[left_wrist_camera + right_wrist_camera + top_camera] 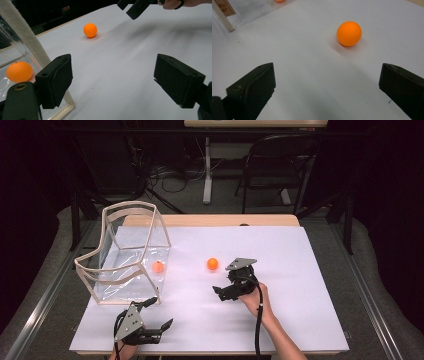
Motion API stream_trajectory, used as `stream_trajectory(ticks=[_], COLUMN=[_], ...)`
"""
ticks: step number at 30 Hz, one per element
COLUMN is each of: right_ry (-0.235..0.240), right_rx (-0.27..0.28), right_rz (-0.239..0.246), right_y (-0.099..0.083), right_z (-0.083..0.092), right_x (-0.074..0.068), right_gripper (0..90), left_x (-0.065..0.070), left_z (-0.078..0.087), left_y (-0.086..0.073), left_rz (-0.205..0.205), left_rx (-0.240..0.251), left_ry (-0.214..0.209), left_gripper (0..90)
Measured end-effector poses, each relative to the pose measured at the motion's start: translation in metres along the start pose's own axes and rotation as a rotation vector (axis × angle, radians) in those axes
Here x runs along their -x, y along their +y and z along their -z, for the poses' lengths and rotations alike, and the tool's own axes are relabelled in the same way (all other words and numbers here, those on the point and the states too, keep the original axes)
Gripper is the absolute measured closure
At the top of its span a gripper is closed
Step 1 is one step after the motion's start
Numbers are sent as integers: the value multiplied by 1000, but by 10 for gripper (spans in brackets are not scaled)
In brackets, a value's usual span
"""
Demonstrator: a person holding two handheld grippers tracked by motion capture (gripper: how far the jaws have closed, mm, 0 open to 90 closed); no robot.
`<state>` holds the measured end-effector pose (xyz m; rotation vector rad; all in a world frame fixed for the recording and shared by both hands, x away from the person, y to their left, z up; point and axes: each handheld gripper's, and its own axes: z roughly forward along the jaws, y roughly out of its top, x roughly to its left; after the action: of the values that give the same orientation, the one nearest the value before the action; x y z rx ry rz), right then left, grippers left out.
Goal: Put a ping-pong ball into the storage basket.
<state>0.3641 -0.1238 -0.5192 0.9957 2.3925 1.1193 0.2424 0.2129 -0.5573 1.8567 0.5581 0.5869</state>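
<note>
Reaching toward the small orange plastic ball (212, 264), the right gripper (218, 292) is hovering over the middle of the white sheet (300, 310) that is covering the worktop. Its two black jaws are standing wide apart and nothing is between them. In the right gripper view the ball (349, 33) is lying ahead of the jaws and a little toward the right one, well apart from both, so I am judging that the coming move is a short advance forward with a small shift to that side. A ball has no long axis, so the turn of the wrist is not mattering much here.

The left gripper (157, 322) is resting near the front edge of the sheet, at its left part, also with its jaws open and empty, just beside the clear plastic box with pale rim strips (131, 210). This box is standing at the left side of the sheet, and a second orange ball (158, 266) is lying inside it, near its right wall. The right gripper is clearly the nearer one to the free ball.
</note>
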Motion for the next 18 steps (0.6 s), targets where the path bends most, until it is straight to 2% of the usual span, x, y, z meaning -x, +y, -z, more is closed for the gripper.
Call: stream_trajectory(ticks=[8,12,14,18], right_ry=[-18,-42,-39,-57], right_rx=[8,12,13,15], right_rz=[5,0,-12,0], right_y=[-2,-2,-2,0], right_z=[1,-2,-5,-7], right_x=[1,4,6,7], right_gripper=[0,0,0,0], left_x=[1,1,0,-2], left_z=[4,3,4,5], left_y=[0,0,1,-1], left_rz=[7,2,-10,7], left_rx=[12,8,5,9], left_ry=[4,1,7,12], left_gripper=[155,155,155,155])
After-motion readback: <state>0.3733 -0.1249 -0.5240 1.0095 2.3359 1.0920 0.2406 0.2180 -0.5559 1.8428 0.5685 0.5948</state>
